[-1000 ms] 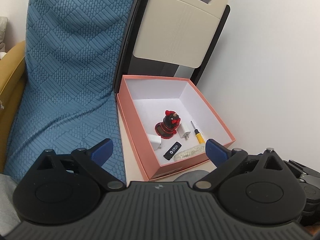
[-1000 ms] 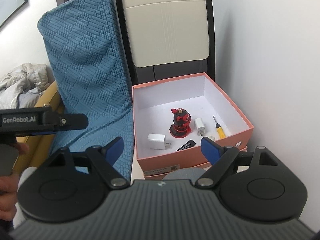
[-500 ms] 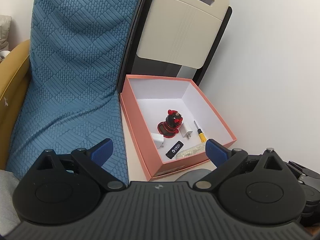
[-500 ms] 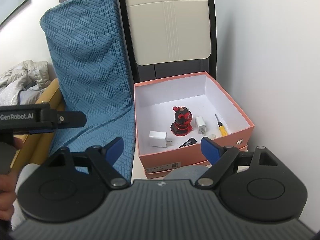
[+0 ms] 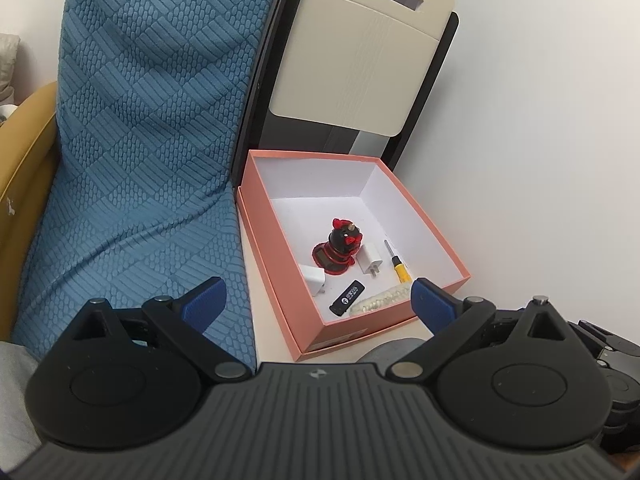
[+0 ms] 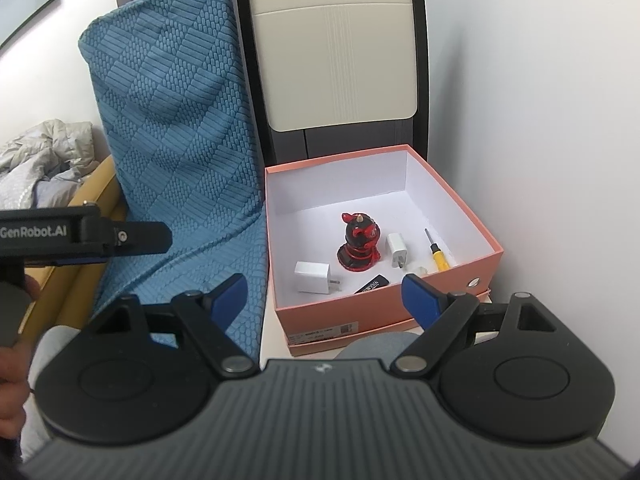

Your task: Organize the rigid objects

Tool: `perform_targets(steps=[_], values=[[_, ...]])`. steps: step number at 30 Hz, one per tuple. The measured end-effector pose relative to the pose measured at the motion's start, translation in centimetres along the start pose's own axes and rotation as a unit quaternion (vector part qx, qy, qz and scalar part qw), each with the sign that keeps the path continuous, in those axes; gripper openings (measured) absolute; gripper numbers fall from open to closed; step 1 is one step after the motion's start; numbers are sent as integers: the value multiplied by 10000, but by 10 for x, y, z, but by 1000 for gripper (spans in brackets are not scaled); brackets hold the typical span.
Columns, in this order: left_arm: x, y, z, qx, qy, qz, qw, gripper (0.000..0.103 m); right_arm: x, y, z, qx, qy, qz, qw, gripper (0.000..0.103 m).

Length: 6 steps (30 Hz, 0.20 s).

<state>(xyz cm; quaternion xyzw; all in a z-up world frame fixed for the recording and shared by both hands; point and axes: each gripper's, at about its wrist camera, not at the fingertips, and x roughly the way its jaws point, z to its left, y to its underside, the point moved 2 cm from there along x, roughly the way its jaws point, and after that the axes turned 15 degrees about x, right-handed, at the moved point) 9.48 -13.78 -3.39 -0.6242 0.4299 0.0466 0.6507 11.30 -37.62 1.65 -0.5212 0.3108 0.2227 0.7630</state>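
An open pink box [image 5: 424, 224] [image 6: 468, 216] with white inside stands ahead of both grippers. In it sit a red-and-black figurine [image 5: 338, 246] [image 6: 359, 242], two white chargers [image 6: 314, 277] [image 6: 397, 249], a yellow-handled screwdriver [image 5: 400, 266] [image 6: 438, 255], a black USB stick [image 5: 347, 293] [image 6: 372, 285] and a pale lumpy piece [image 5: 378, 302]. My left gripper [image 5: 318, 300] hangs open short of the box, nothing between its blue pads. My right gripper [image 6: 326, 296] is likewise open and empty before the box's front wall.
A blue quilted cushion [image 5: 140, 140] [image 6: 176, 140] leans left of the box. A beige folded chair [image 5: 360, 52] [image 6: 336, 48] stands behind it against a white wall. A grey round object [image 6: 372, 346] lies below the box. The left gripper's body [image 6: 80, 236] and a hand [image 6: 12, 360] show at left.
The box and cushion have drifted slightly in both views, a small shift of the cameras. Both grippers stay open and the items in the box have not moved.
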Motion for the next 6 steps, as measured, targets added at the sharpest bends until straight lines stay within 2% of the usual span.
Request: perform_targets(steps=[6], values=[[0, 0, 2, 8, 16, 9, 10000, 100, 1, 0, 2, -38, -7, -5, 10000, 86]])
